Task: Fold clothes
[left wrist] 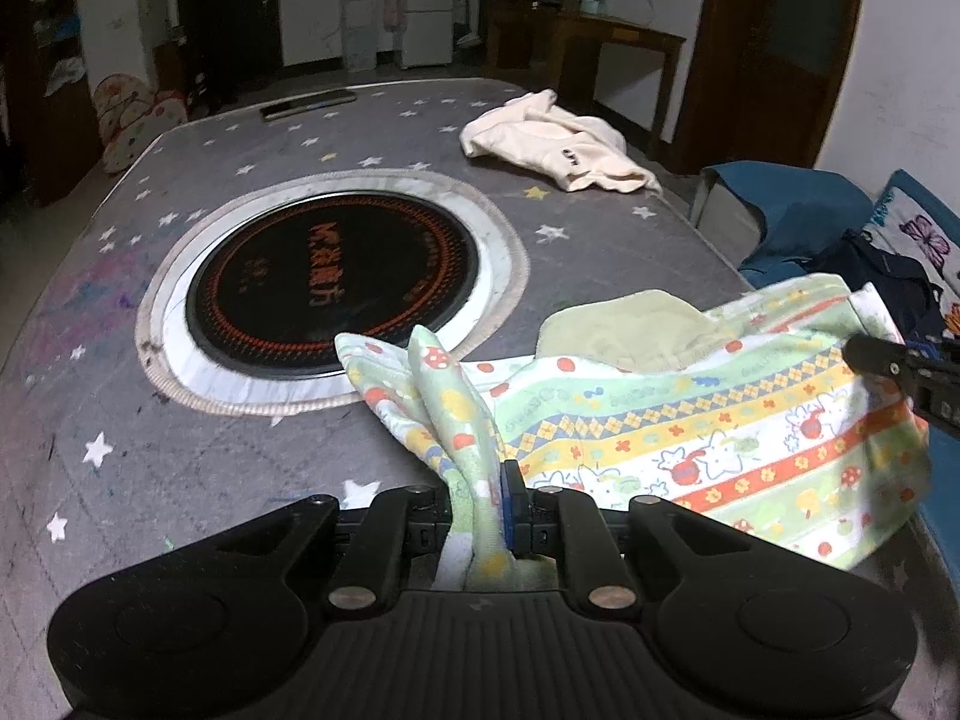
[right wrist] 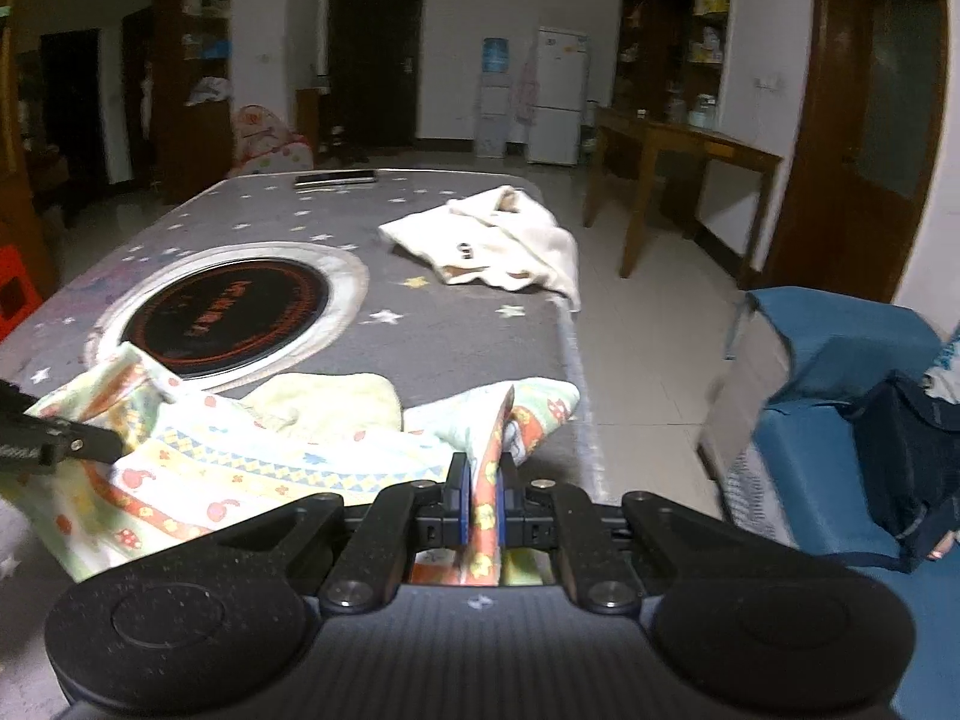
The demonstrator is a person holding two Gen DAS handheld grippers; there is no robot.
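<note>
A small patterned garment (left wrist: pixel 690 420) in green, yellow and orange stripes with cartoon prints is held stretched over the near edge of the grey star-print table (left wrist: pixel 240 468). My left gripper (left wrist: pixel 480 498) is shut on its left corner, and the cloth bunches up between the pads. My right gripper (right wrist: pixel 483 489) is shut on the opposite corner of the same garment (right wrist: pixel 240 462). Each gripper's black tip shows in the other view, the right one (left wrist: pixel 888 360) and the left one (right wrist: pixel 66 441). The plain pale-green inside (left wrist: pixel 624 330) shows along the far edge.
A cream garment (left wrist: pixel 558 141) lies crumpled at the table's far right. A round black induction hob (left wrist: pixel 330 285) is set into the table's middle. A phone (left wrist: pixel 309 103) lies at the far edge. A blue sofa (right wrist: pixel 840 372) with a dark bag stands to the right.
</note>
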